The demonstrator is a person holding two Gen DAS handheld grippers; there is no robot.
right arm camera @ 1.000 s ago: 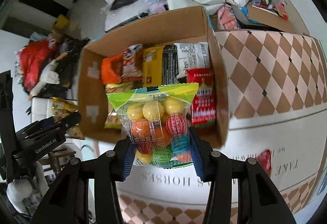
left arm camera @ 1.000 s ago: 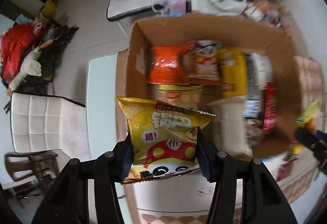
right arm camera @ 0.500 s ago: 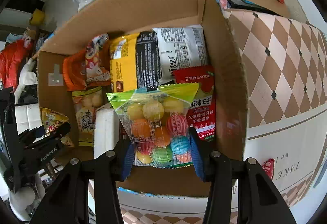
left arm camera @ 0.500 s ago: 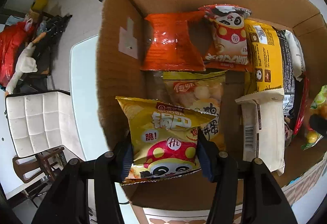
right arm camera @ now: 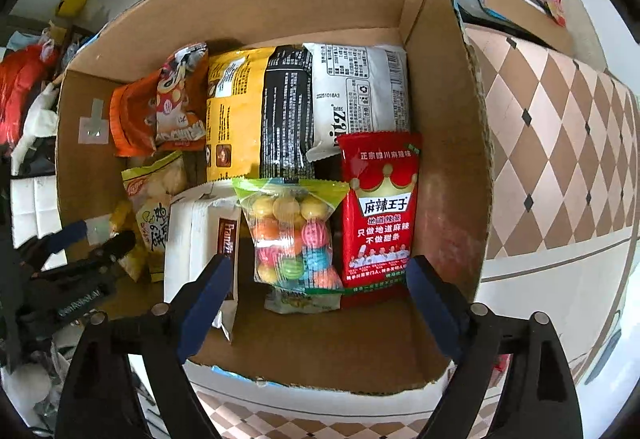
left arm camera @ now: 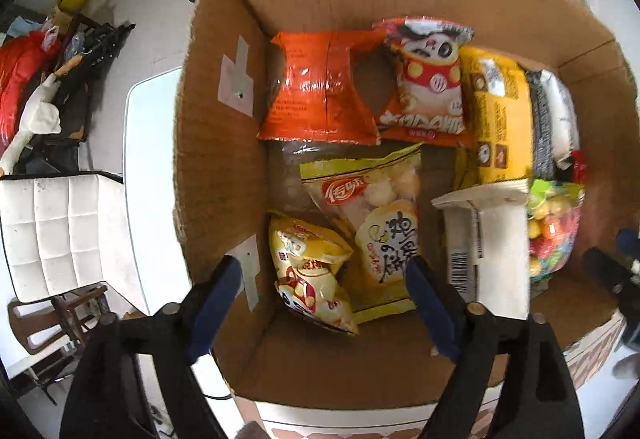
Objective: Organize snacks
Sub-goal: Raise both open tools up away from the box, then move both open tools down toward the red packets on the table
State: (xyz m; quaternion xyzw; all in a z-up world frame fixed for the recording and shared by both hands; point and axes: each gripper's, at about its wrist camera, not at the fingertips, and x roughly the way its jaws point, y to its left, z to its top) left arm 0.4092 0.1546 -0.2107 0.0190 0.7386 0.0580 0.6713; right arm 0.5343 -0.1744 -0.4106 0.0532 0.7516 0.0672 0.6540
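Both grippers hang over an open cardboard box and point down into it.

The left gripper has let go: its jaws are opening, its blue pads stand wide apart and touch nothing. Between them, free of both pads, the yellow panda chip bag lies crumpled on the box floor near the box's left wall, close to the near left corner. It leans against a yellow puff-snack bag just to its right. Along the far wall sit an orange packet and a red-and-white panda bag, then a yellow pack toward the right.

The right gripper is likewise released, its jaws opening, with pads clear of everything. Between them the clear bag of coloured candy balls stands on the box floor toward the near wall, with its green top edge upward. It touches a red spicy-strip packet on its right, which stands near the box's right wall, and a white carton on its left. Behind it lie a black-printed pack and a white pack against the far wall.
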